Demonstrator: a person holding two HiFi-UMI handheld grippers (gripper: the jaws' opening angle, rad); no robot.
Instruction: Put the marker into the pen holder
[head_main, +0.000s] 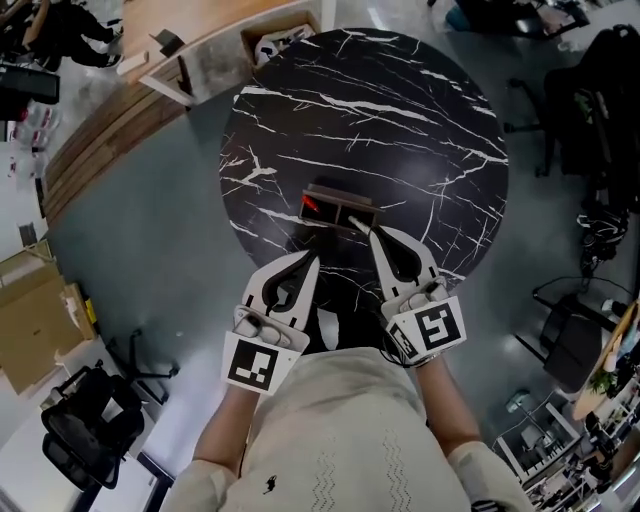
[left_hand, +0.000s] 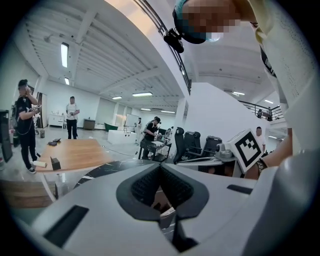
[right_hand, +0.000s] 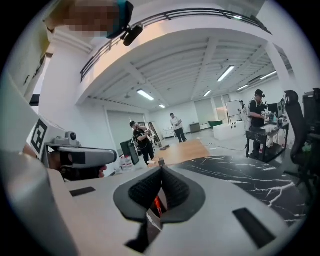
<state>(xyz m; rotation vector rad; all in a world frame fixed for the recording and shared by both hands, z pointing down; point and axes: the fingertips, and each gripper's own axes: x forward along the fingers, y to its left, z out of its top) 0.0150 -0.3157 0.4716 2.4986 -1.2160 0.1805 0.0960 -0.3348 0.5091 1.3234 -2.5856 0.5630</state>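
A brown pen holder (head_main: 345, 193) stands near the front of the round black marble table (head_main: 400, 110), with something red (head_main: 310, 209) in its left part. A white marker (head_main: 356, 224) slants at the holder's near right edge, just ahead of my right gripper (head_main: 371, 232). That gripper is shut, tips touching; I cannot tell whether it touches the marker. Through its pad gap in the right gripper view (right_hand: 161, 169) I see the red thing (right_hand: 157, 202). My left gripper (head_main: 314, 256) is shut over the table's front edge. Below its tips (left_hand: 160, 166) show the holder (left_hand: 159, 200) and the marker (left_hand: 167, 212).
A wooden bench (head_main: 120, 110) and a box (head_main: 280, 40) lie beyond the table's far left. Cardboard boxes (head_main: 30, 320) and a black chair (head_main: 90, 420) stand at the left, more chairs (head_main: 590, 110) at the right. Several people stand far off.
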